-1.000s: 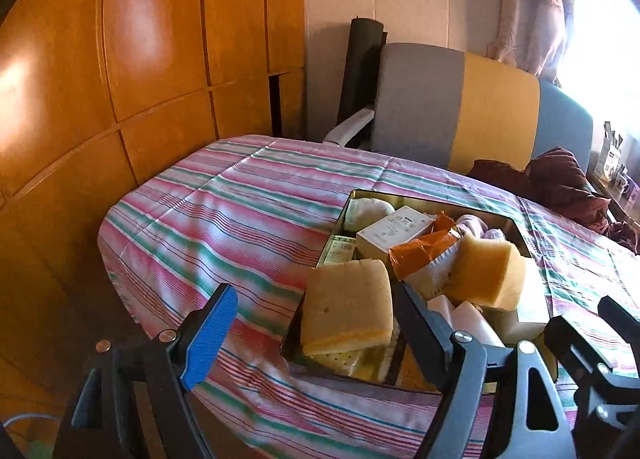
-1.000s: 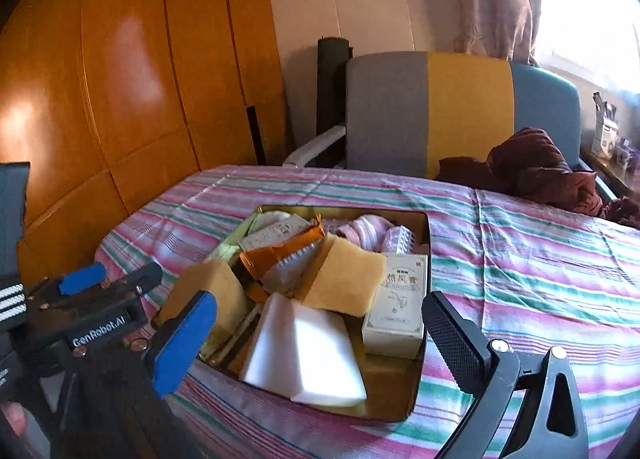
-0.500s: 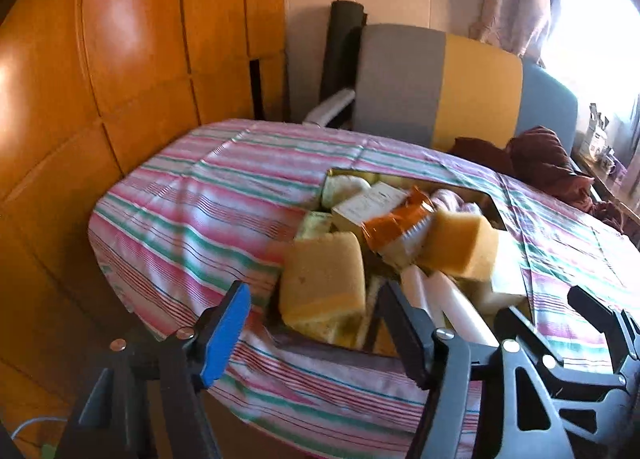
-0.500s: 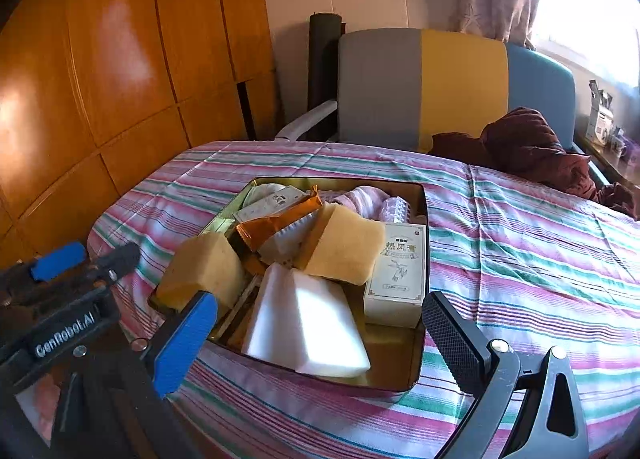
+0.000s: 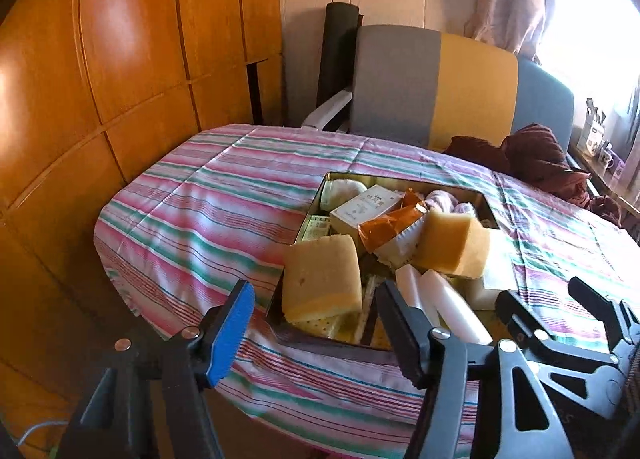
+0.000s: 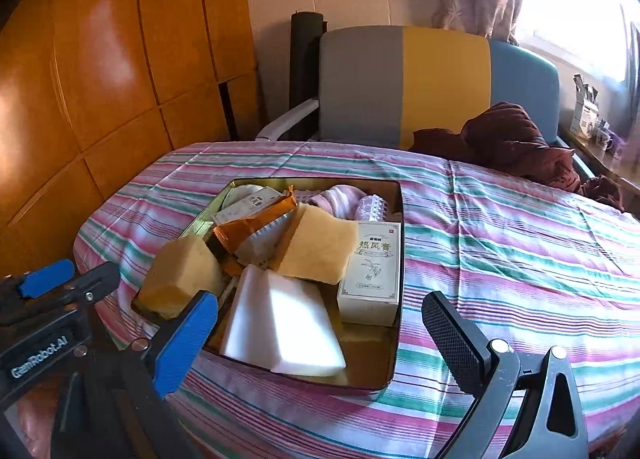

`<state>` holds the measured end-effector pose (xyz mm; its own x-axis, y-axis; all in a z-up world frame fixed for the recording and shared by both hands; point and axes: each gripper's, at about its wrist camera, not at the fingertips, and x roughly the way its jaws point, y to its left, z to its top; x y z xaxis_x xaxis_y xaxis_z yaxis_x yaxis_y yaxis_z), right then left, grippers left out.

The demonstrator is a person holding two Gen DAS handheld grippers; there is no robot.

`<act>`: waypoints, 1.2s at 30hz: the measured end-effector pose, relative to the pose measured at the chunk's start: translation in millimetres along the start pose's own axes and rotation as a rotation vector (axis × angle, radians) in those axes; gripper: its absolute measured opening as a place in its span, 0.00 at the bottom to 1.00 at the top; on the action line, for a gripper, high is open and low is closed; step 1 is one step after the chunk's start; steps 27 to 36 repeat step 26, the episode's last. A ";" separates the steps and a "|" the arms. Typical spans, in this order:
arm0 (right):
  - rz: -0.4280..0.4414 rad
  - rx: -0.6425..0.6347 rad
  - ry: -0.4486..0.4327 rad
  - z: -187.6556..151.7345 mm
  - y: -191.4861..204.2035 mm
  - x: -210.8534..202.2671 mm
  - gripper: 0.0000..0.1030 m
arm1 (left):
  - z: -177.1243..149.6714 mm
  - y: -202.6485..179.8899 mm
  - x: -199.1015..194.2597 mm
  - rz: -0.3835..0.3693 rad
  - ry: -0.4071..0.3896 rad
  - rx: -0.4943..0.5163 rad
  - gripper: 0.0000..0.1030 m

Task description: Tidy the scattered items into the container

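Left wrist view. We see the left gripper (image 5: pixel 316 323) held short of the near edge of the tin container (image 5: pixel 332 341), its jaws closing with nothing between them. The near yellow sponge (image 5: pixel 320 279) leans on the container's near-left corner, partly overhanging the rim. Behind it lie an orange packet (image 5: pixel 390 225), a second yellow sponge (image 5: pixel 452 243) and a white box (image 5: pixel 366 207). The right gripper (image 5: pixel 560 323) shows at lower right. No loose item appears on the striped tablecloth (image 5: pixel 208 215).

Right wrist view. We see the right gripper (image 6: pixel 316 335) with its jaws spread wide and empty, poised before the container (image 6: pixel 372 379). Inside lie a white foam block (image 6: pixel 280 323), a printed carton (image 6: pixel 372 267) and a pink-striped cloth (image 6: pixel 340 199). The left gripper (image 6: pixel 68 279) stands just beside the overhanging sponge (image 6: pixel 180 275).

We judge the gathering step essentially finished. Any next move would call for seating that sponge fully inside, pressing gently so that the heaped pile does not spill.
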<state>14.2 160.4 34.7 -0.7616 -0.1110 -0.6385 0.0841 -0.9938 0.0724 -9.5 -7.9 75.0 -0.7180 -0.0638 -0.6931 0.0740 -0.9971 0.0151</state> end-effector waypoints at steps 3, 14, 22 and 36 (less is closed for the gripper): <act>-0.009 -0.005 0.000 1.7 1.5 -0.4 1.00 | 2.3 2.5 -5.5 -0.004 -0.015 -0.009 0.63; -0.013 -0.020 0.002 2.9 5.6 -2.6 1.00 | -1.3 -3.7 -10.5 0.004 -0.032 0.013 0.57; -0.016 -0.013 0.000 2.6 4.1 -3.6 1.00 | -4.8 -4.5 -2.5 -0.032 0.004 -0.009 0.49; -0.012 -0.016 0.001 2.1 4.4 -2.9 1.00 | -5.0 -2.2 -1.9 0.002 -0.016 -0.022 0.49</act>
